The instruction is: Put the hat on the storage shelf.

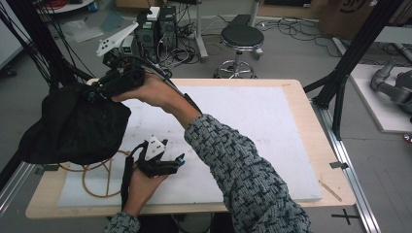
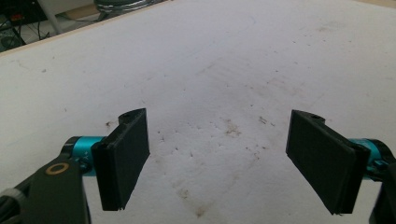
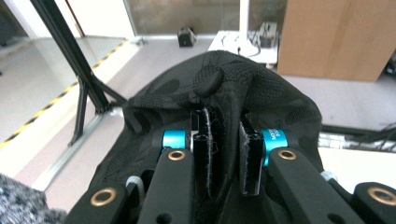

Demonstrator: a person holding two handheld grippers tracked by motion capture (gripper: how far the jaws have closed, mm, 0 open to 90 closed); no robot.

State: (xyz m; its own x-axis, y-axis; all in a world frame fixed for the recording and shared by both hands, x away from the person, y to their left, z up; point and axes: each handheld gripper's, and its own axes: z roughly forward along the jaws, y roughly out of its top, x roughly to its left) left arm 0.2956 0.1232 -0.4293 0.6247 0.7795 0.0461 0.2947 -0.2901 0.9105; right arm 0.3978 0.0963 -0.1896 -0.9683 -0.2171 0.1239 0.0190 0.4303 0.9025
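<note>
Toward nine o'clock over the worktop (image 1: 301,116), my right gripper (image 3: 226,154) pinches a black fabric bag (image 1: 73,128) aloft. My left gripper (image 1: 180,160) rests at six o'clock, jaws spread wide.

No text, label or number is clear enough to read on any thing in the views.

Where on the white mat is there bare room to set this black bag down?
The mat is bare from the right forearm to its right edge. Its left end is crowded: the bag, tan cord loops and left gripper.
</note>
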